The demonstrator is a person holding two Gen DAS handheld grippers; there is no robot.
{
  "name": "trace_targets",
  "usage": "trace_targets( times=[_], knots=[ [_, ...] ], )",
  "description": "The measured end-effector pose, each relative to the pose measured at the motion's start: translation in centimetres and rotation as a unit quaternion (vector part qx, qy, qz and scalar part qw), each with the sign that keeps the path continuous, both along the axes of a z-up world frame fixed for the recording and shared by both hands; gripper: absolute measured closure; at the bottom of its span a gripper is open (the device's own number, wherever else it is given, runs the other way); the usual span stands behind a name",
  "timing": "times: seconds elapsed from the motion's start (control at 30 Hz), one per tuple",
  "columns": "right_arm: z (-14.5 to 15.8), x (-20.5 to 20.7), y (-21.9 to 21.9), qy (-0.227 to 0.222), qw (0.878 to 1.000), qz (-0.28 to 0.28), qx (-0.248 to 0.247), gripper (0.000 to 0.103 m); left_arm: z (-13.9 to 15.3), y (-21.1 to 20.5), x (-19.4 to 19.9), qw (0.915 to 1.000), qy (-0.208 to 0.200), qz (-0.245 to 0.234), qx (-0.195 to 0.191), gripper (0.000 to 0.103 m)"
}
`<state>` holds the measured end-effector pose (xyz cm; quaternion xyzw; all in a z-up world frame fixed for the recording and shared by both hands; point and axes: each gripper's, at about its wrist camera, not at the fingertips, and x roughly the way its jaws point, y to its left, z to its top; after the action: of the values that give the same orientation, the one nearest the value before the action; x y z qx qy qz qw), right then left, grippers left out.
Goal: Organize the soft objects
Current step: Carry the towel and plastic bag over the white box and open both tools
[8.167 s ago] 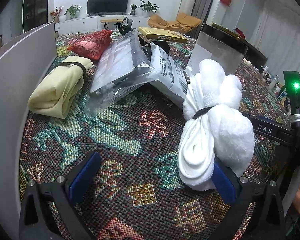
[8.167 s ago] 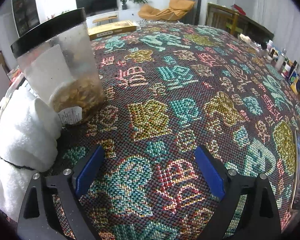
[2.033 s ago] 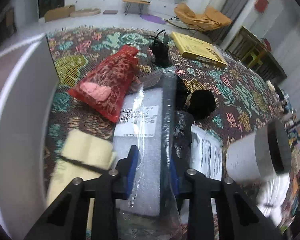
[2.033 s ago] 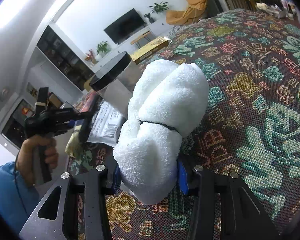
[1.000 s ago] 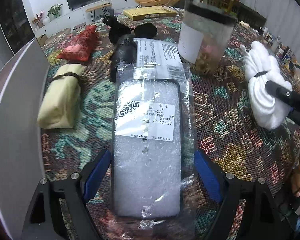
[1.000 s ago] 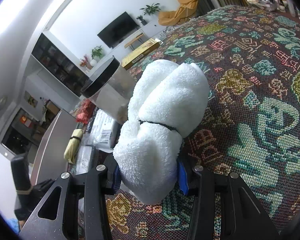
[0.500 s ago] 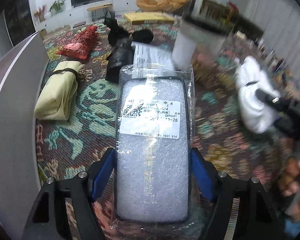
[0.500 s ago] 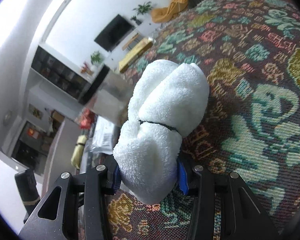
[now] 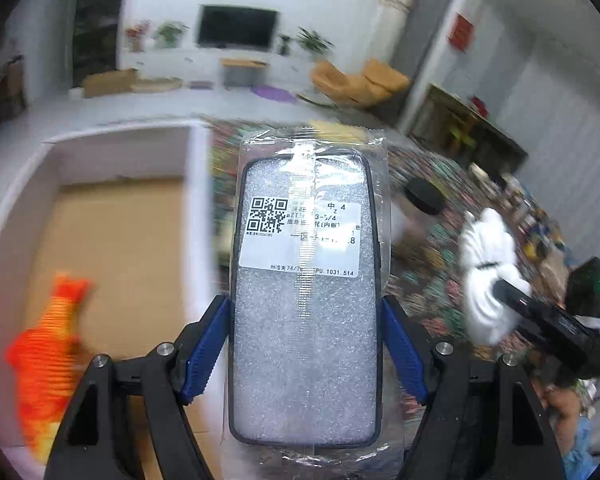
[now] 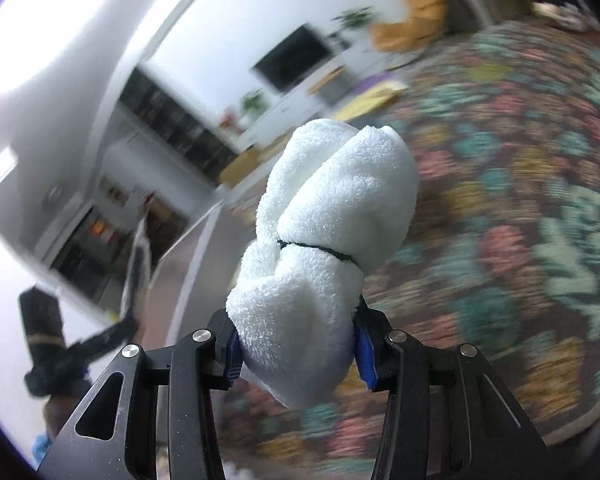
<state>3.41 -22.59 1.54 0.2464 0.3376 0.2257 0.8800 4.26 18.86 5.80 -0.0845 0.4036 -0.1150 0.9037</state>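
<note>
My left gripper (image 9: 304,356) is shut on a bagged phone case (image 9: 305,296), a black frame with white foam and a QR label in clear plastic, held in the air beside an open white box (image 9: 198,208). An orange striped soft toy (image 9: 46,356) lies in the box. My right gripper (image 10: 298,354) is shut on a white towel roll (image 10: 324,224) tied with a black band, held above the patterned tablecloth (image 10: 520,208). The towel roll (image 9: 486,272) and the right gripper also show in the left wrist view.
The box has a brown cardboard floor (image 9: 116,248). A black-lidded jar (image 9: 424,196) stands blurred on the table behind the phone case. The left gripper with its bag (image 10: 136,264) shows at the left of the right wrist view, next to the box wall (image 10: 196,264).
My left gripper has lifted the phone case and swung left, so the open box and orange toy now show. My right gripper keeps the towel roll and has moved, blurring the table.
</note>
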Motion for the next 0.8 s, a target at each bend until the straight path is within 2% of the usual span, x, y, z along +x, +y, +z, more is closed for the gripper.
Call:
trace_targets(
  times=[0.17,0.27,0.33,0.37,0.4,0.47,0.53,0.67,0.8],
  knots=[
    [4.3,-0.8,10.9,-0.028,0.991,0.128,-0.023,0.056,2.4,8.5,-2.5,0.9947,-0.032,0.081,0.055,0.029],
    [6.2,-1.1,18.2,-0.045,0.978,0.199,-0.05,0.053,2.0,12.1,-3.5,0.9897,-0.021,0.117,0.08,0.028],
    [6.1,-1.2,22.4,-0.048,0.969,0.229,-0.079,0.043,0.6,13.6,-3.5,0.985,-0.004,0.137,0.105,0.019],
    [5.8,-1.0,24.2,-0.047,0.965,0.241,-0.093,0.027,0.0,14.0,-3.6,0.9835,0.002,0.142,0.112,0.012],
    [5.2,-0.7,26.3,-0.041,0.959,0.261,-0.101,0.018,-0.8,14.6,-3.6,0.9814,0.009,0.15,0.119,0.011],
    [4.2,-0.3,28.4,-0.029,0.955,0.273,-0.116,0.019,-2.0,15.3,-3.6,0.9774,0.021,0.167,0.128,0.011],
    [3.9,-0.6,28.4,-0.036,0.955,0.267,-0.125,0.019,-2.7,15.8,-4.0,0.976,0.02,0.178,0.124,0.011],
    [3.4,-0.3,25.6,-0.053,0.96,0.227,-0.156,0.019,-3.1,15.2,-4.3,0.978,0.008,0.175,0.113,0.011],
    [1.3,1.5,19.5,-0.028,0.971,0.142,-0.19,0.019,-2.7,12.3,-4.2,0.9872,-0.008,0.142,0.072,0.011]
  ],
)
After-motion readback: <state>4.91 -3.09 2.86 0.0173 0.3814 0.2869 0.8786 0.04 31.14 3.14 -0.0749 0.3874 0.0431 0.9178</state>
